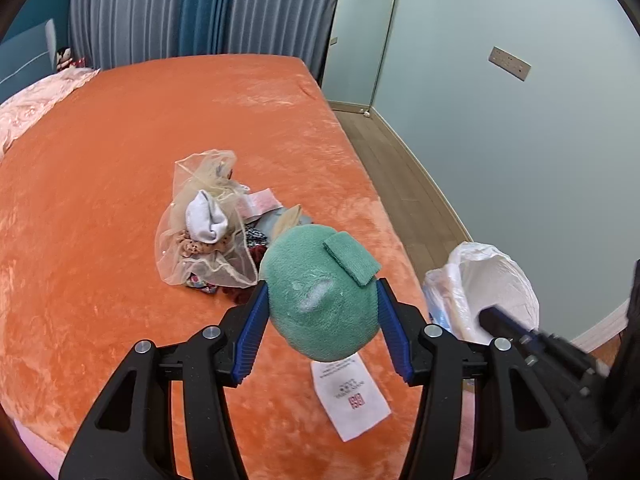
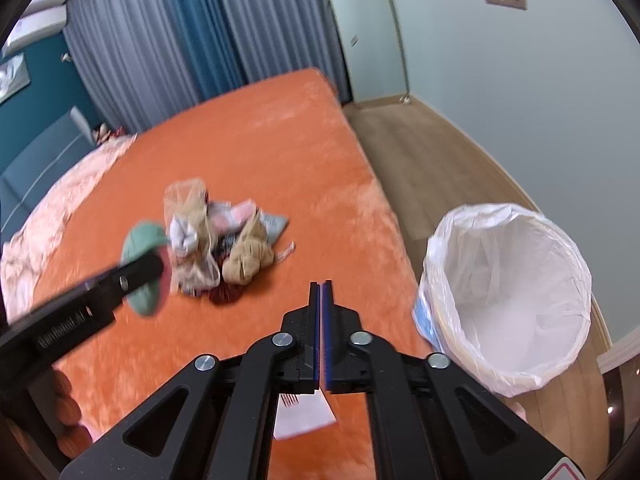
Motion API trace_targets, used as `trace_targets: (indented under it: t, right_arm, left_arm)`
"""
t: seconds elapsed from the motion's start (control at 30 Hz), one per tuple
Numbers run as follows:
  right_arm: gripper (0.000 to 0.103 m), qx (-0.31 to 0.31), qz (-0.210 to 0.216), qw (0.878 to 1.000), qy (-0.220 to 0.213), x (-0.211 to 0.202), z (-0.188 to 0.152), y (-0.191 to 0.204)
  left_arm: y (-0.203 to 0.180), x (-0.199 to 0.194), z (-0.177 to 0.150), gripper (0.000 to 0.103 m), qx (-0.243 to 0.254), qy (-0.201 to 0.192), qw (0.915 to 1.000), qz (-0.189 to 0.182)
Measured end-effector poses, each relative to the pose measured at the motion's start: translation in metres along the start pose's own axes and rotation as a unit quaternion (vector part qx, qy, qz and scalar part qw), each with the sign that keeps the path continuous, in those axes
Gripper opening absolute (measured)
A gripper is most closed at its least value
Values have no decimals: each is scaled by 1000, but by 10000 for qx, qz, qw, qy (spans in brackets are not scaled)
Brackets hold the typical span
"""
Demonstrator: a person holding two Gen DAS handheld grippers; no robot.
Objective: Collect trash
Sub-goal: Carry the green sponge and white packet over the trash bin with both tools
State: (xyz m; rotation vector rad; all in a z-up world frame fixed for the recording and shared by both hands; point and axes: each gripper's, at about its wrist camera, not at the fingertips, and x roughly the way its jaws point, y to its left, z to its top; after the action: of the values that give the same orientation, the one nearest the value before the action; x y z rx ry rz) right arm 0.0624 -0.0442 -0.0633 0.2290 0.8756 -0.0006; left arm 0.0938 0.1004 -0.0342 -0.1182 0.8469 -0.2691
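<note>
Left gripper is gripping a green plush ball above the orange bed.

In the left wrist view, the blue-padded fingers are pressing on both sides of the green plush ball, which is hanging clear of the blanket; a white tag is lying on the bed just below it, a pile of trash with a sheer bag and a white sock is sitting beyond, and the white-lined trash bin is standing on the floor beside the bed. In the right wrist view, the right gripper is hovering over the bed edge with its fingers pressed together and nothing between them, the bin near on its right and the pile ahead.
</note>
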Motion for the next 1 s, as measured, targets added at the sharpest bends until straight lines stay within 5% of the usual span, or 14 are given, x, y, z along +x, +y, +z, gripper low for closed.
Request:
trace_targets:
  t: [0.03,0.1,0.27,0.43,0.57,0.67,0.8,1.0]
  right_arm:
    - [37,-14,76,9999,138,4,-5,0]
    - [59,-23,196,9995,234,10,-18,2]
    - [63,30,490,9945,921,58,-47,16]
    - [63,-127,347,9869,1568,110,-77,33]
    - [64,-254,160,9861,1636,124,-92,38]
    - [56,-443,69,9858,1618,122,-92,43]
    - [15,-433,315,9857,1599,113,-85,42]
    - [9,-276,342,9902,1323,89,-69,26]
  left_arm:
    - [-1,-1,-1,51,-14,3,10000,7]
    - [1,-1,-4,51,-42,30,9999,89]
    - [21,8,-17,51,-172,220,9988,391]
    - [46,16,-33,51,-236,400,9967,664]
    - [58,25,-43,51,-314,543,9953,738]
    - [60,30,-47,51,-324,605,9948,756]
    - [56,30,-46,51,-304,617,9951,708]
    - [37,27,-40,51,-143,558,9964,619]
